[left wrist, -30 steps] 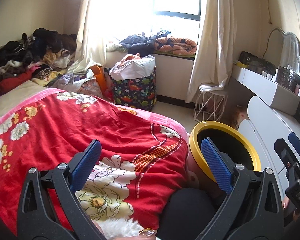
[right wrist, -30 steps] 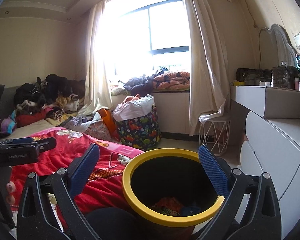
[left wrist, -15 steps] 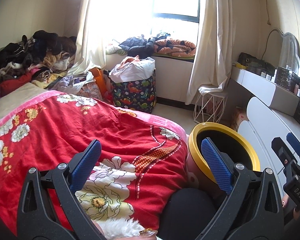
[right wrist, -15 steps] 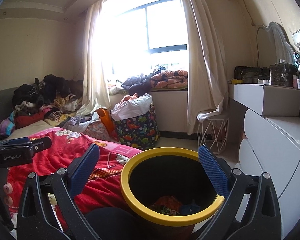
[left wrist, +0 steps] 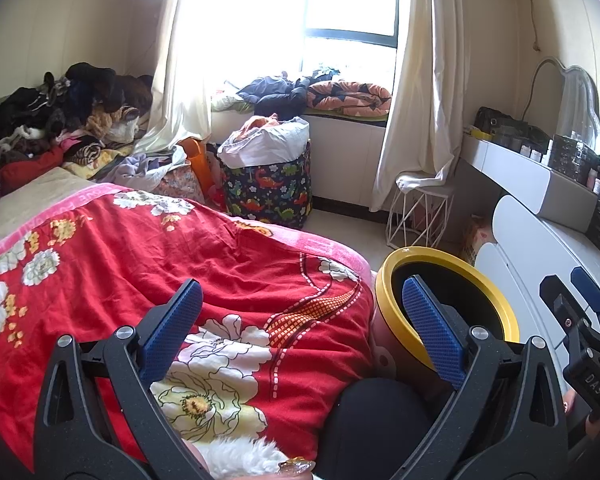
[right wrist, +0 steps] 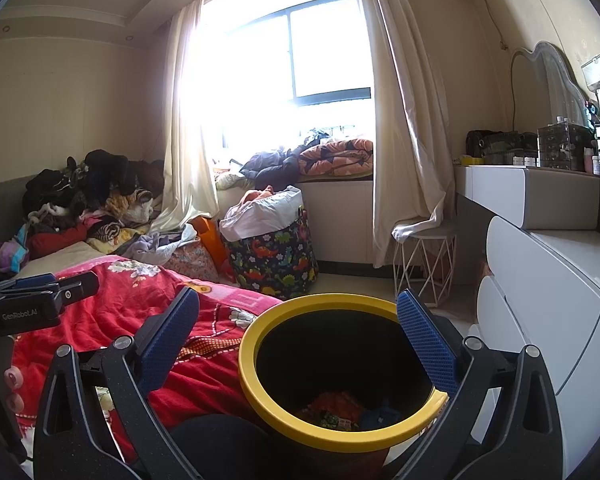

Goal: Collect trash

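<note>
Looking across the room, we see one bed covered by a red blanket (left wrist: 148, 264), soft cotton printed with white and yellow flowers and edged in pink. Behind it, two pale curtains (right wrist: 403, 152) hang in loose folds either side of one bright window. One white dresser (right wrist: 551, 280) with rounded, glossy drawer fronts runs along the right wall. One fabric basket (right wrist: 276, 256), dark with dinosaur prints, stands on the floor below the window, stuffed with white cloth.

One round bin (right wrist: 260, 376) with a smooth yellow rim and black inside stands just beside the bed's corner; the collected trash (right wrist: 339, 410) lies at its bottom, a small heap of crumpled orange, green and blue scraps.

Our two grippers are black frames with blue ridged pads. The right gripper (right wrist: 298, 330) hangs over the bin, fingers spread wide with nothing between them. The left gripper (left wrist: 300, 316) sits over the blanket and bin rim, likewise spread and empty.
</note>
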The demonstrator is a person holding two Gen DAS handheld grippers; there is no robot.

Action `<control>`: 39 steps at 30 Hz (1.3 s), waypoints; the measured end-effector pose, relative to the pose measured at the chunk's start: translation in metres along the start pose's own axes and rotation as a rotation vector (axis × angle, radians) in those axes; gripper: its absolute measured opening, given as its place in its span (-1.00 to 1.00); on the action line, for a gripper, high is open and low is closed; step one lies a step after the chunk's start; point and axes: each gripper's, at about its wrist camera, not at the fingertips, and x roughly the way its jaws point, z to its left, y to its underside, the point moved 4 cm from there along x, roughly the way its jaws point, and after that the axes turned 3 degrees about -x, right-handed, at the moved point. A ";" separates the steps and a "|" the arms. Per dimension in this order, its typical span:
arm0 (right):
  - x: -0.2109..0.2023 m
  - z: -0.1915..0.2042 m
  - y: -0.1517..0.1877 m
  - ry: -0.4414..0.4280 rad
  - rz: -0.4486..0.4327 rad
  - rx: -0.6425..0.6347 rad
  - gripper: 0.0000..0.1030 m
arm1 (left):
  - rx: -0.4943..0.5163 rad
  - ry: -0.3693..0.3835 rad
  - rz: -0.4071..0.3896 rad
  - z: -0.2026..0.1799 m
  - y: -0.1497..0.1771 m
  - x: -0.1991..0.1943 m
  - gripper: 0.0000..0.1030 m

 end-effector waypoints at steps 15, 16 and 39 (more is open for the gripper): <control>0.000 -0.002 0.001 0.000 0.004 -0.001 0.87 | -0.001 -0.001 0.000 0.000 0.001 -0.001 0.79; 0.000 -0.002 0.001 0.000 0.004 0.000 0.87 | -0.001 -0.002 0.000 0.000 0.001 0.000 0.79; 0.000 -0.003 0.003 0.001 0.007 -0.002 0.87 | 0.000 -0.001 -0.003 0.000 0.003 -0.002 0.79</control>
